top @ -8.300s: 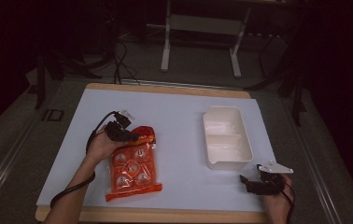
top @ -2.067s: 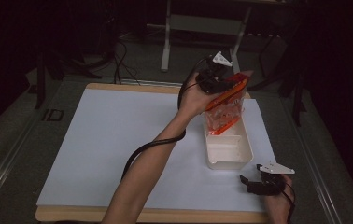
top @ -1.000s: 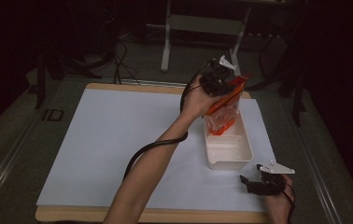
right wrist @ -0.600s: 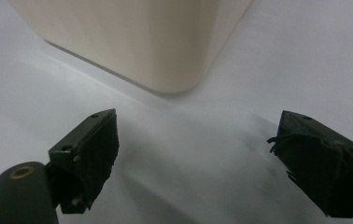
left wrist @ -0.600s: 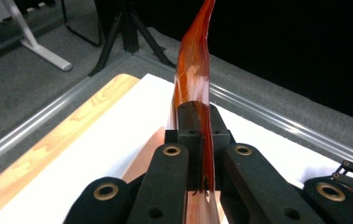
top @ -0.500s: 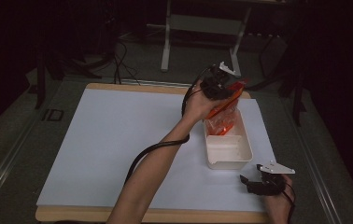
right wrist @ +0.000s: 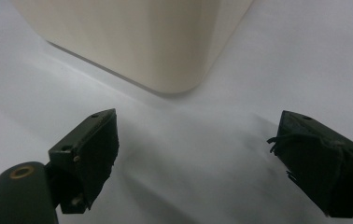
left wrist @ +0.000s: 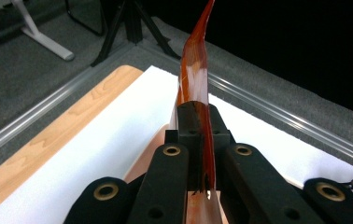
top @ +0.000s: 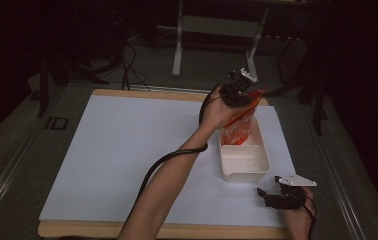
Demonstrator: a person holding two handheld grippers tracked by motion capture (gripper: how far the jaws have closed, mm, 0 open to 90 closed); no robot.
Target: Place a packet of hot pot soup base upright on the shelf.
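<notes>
white-covered table (top: pixel 127 150) carrying a cream tray (top: pixel 244 165) near its right edge, orange bag (top: pixel 237 127) hanging upright into the tray's far end, pinched by the left tool (top: pixel 239 92), right tool (top: pixel 282 197) resting wide just beside the tray.

The orange bag (top: pixel 237 127) has left the white mat (top: pixel 127 150), where it lay flat well to the left of the white tray (top: pixel 244 160). The left gripper (top: pixel 237 92), clamped on its top edge, has carried it above the tray's far end and since lowered it, its bottom now inside the tray.
</notes>
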